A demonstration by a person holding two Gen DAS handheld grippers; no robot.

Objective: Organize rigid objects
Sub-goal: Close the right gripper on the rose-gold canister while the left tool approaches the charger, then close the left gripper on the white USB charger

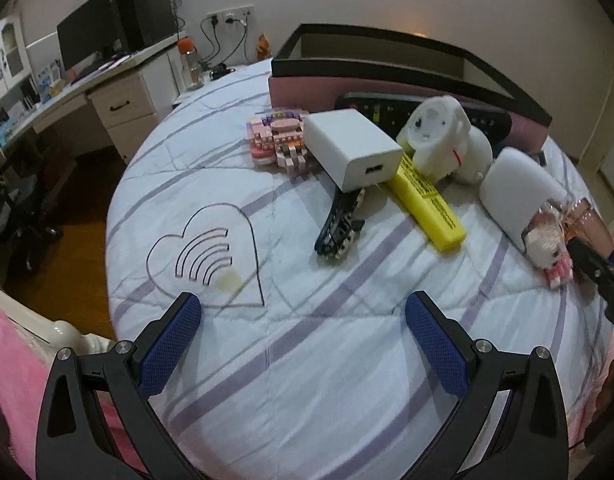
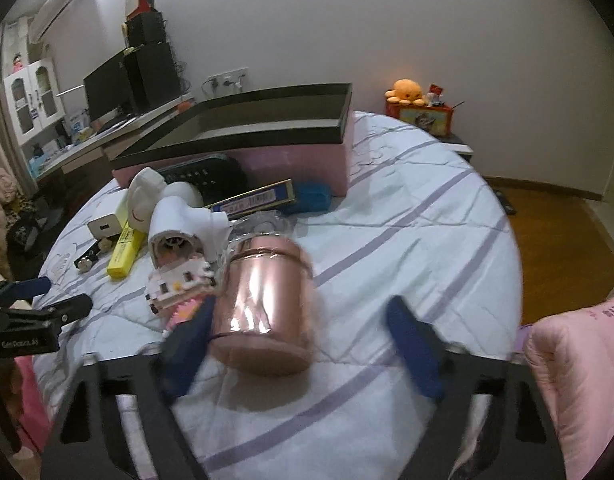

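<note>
On the round bed lie a white charger (image 1: 353,148), a yellow highlighter (image 1: 427,202), a black toy piece (image 1: 339,228), a pink block model (image 1: 281,140) and white plastic toys (image 1: 447,140). My left gripper (image 1: 303,344) is open and empty, low over the bedspread in front of them. A shiny rose-gold cup (image 2: 263,304) lies on its side between the open fingers of my right gripper (image 2: 303,348), beside a small pink-and-white block figure (image 2: 179,288). The left pad (image 2: 191,344) is next to the cup; contact is unclear. A pink box (image 2: 291,160) with a black rim stands behind.
A black remote (image 1: 419,110) and a blue-gold flat box (image 2: 255,198) lie by the pink box. A desk with monitor (image 1: 87,40) stands left of the bed. A pink quilt (image 2: 579,380) lies at the right. Wooden floor surrounds the bed.
</note>
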